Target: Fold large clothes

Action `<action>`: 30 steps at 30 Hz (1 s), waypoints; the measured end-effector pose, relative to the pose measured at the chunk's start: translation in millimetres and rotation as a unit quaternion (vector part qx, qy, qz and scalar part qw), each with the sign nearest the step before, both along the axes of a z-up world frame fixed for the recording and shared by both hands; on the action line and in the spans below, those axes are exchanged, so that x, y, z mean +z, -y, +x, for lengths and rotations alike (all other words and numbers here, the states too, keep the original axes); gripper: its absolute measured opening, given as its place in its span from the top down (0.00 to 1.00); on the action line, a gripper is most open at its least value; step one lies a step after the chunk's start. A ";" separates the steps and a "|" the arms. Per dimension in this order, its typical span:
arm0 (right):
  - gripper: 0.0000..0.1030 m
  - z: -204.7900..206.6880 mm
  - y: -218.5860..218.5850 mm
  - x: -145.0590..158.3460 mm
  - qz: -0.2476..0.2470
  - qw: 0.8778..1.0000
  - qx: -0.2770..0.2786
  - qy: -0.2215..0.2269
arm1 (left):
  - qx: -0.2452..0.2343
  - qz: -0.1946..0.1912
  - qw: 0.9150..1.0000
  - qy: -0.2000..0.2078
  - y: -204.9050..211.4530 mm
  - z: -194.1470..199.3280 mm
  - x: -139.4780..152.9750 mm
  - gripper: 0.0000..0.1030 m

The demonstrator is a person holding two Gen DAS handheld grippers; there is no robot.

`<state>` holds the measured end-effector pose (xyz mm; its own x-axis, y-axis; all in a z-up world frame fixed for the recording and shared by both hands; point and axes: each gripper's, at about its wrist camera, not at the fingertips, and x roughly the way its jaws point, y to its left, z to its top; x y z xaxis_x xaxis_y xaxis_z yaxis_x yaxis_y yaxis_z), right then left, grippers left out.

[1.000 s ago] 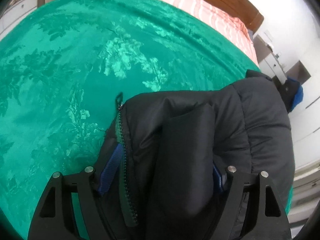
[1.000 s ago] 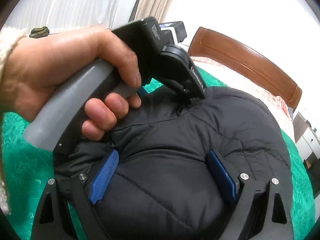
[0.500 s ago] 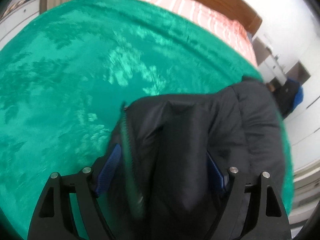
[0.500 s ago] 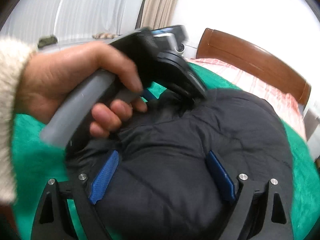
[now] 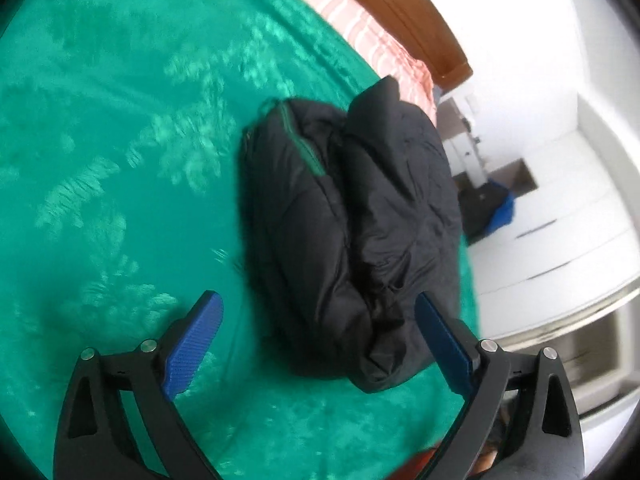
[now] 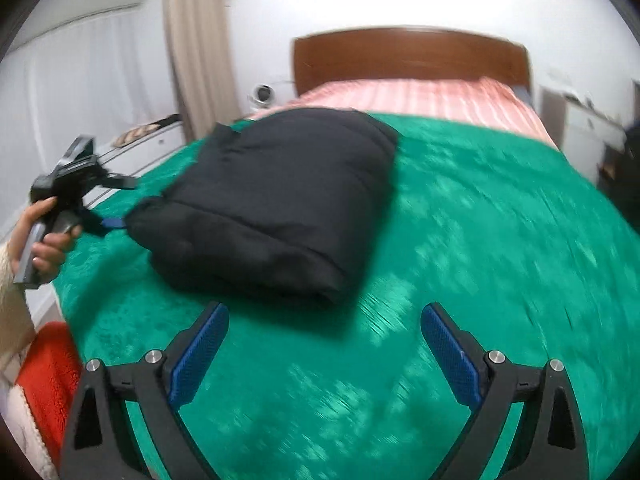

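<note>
Both hand-held grippers have pulled back from the black jacket (image 6: 276, 204), which a second ago filled the space between their blue pads and now lies clear of them as a folded bundle on the green bedspread (image 6: 480, 240). That spread, patterned with paler leaf shapes, covers most of the bed; a pink striped sheet (image 6: 420, 98) and a brown wooden headboard (image 6: 408, 56) show at the far end, and motion blur smears the spread's near and right parts in both views. From the left wrist the jacket (image 5: 352, 232) sits towards the right edge of the bed, a green-edged zipper (image 5: 306, 148) running along its far left fold, and its near right corner is cut off behind one blue pad. White furniture beyond the bed's right side is too washed out to make out. Something red (image 6: 48, 376) at the near left edge of the right view is cut off by the frame. At the left of that view, a hand (image 6: 44, 236) in a cream sleeve grips the grey handle of the left hand-held gripper (image 5: 316, 340), held just beside the jacket's left end. Its jaws have just been opening and stand wide, holding nothing. Those of the right hand-held gripper (image 6: 324, 344) have also just spread wide, empty over bare bedspread.
</note>
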<state>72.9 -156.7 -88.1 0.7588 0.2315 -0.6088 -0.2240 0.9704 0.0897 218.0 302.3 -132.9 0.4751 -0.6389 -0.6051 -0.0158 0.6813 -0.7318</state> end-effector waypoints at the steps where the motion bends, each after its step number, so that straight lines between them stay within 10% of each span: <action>1: 0.07 0.4 2.7 2.3 0.009 1.000 -0.001 -0.002 | -0.015 -0.012 1.000 -0.002 3.3 3.8 -2.4 0.06; 10: 0.05 91.7 22.5 21.3 0.212 0.973 0.044 -0.083 | -0.057 0.073 0.994 -0.052 55.7 59.1 -41.2 0.00; 15: 0.05 170.2 12.6 -23.1 0.223 0.955 0.079 -0.178 | -0.080 0.114 0.990 -0.029 69.8 67.9 -43.9 0.00; 20: 0.00 227.7 9.8 -82.4 0.347 0.892 0.105 -0.270 | -0.099 0.109 0.988 -0.043 73.4 80.2 -47.1 0.00; 25: 0.16 231.2 -21.0 -55.1 0.219 0.941 0.118 -0.229 | -0.072 0.100 0.991 -0.051 76.7 91.7 -46.4 0.01; 30: 0.29 181.7 -67.6 -9.0 0.048 0.984 0.145 -0.093 | -0.056 0.167 0.984 0.001 103.2 62.4 -7.5 0.51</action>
<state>254.6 -89.1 -97.2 0.5307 0.4850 -0.6951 -0.4611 0.8533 0.2433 280.4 199.1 -140.4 0.4152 -0.4523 -0.7893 0.0742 0.8816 -0.4661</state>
